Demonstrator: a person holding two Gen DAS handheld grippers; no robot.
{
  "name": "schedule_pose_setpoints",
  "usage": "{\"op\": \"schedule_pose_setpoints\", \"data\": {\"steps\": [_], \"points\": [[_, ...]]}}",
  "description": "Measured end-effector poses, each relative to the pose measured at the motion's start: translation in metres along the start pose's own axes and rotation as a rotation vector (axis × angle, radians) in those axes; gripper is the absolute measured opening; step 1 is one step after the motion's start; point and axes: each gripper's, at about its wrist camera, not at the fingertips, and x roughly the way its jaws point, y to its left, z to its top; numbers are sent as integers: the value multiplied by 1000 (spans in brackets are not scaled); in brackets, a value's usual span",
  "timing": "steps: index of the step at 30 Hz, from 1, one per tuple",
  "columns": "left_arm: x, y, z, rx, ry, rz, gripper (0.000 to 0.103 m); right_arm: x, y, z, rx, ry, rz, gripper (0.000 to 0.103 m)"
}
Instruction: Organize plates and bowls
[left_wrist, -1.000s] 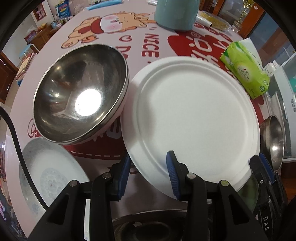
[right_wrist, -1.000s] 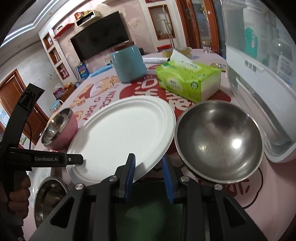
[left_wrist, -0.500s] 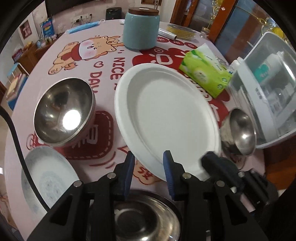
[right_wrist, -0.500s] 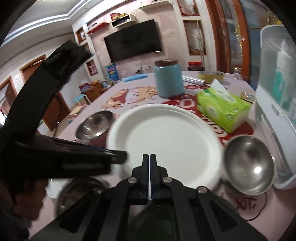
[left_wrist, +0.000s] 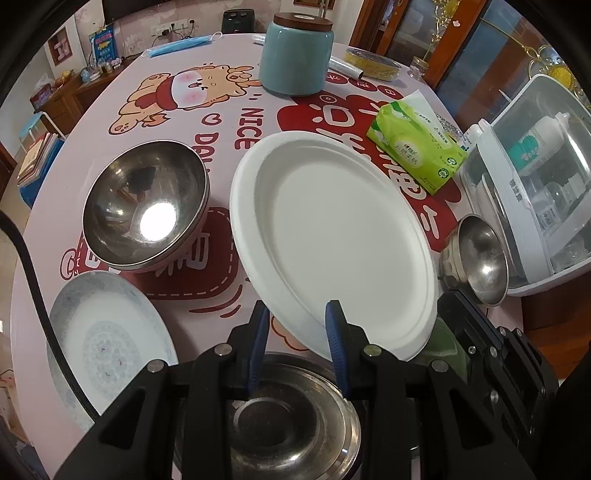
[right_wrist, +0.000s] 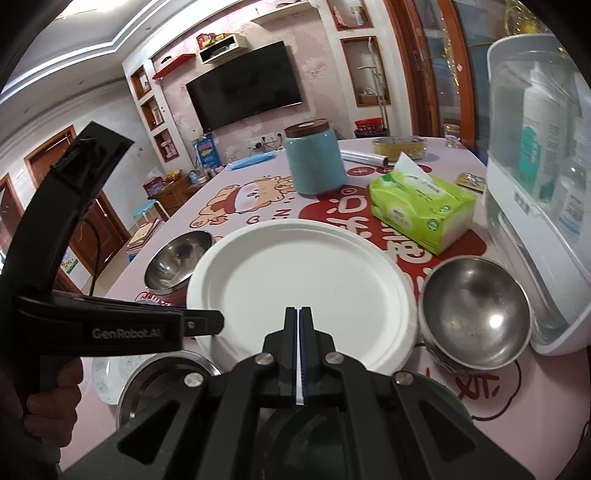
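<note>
A white paper plate is held tilted above the table. My right gripper is shut on its near rim. My left gripper is open, its jaws on either side of the plate's near-left rim, not pinching it. A large steel bowl stands to the left. A smaller steel bowl stands to the right. A steel plate lies under the grippers. A patterned white plate lies at the near left. A dark green plate lies under my right gripper.
A green tissue pack, a teal jar and a white appliance with a clear lid stand behind and right. A black cable runs along the left.
My right gripper closed on the plate's rim and lifted the plate off the table. My left gripper narrowed but stays open around the rim. Both views pulled up and back.
</note>
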Motion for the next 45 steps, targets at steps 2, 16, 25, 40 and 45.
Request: {"op": "schedule_pose_setpoints", "data": {"steps": [2, 16, 25, 40, 45], "points": [[0, 0, 0, -2, 2, 1, 30, 2, -4, 0, 9, 9, -10, 1], [3, 7, 2, -14, 28, -3, 28, 17, -45, -8, 171, 104, -115, 50], [6, 15, 2, 3, 26, -31, 27, 40, -62, -16, 214, 180, -81, 57], [14, 13, 8, 129, -8, -65, 27, 48, -57, -17, 157, 181, -30, 78], [17, 14, 11, 145, -10, -77, 27, 49, -56, -16, 161, 172, -30, 80]]}}
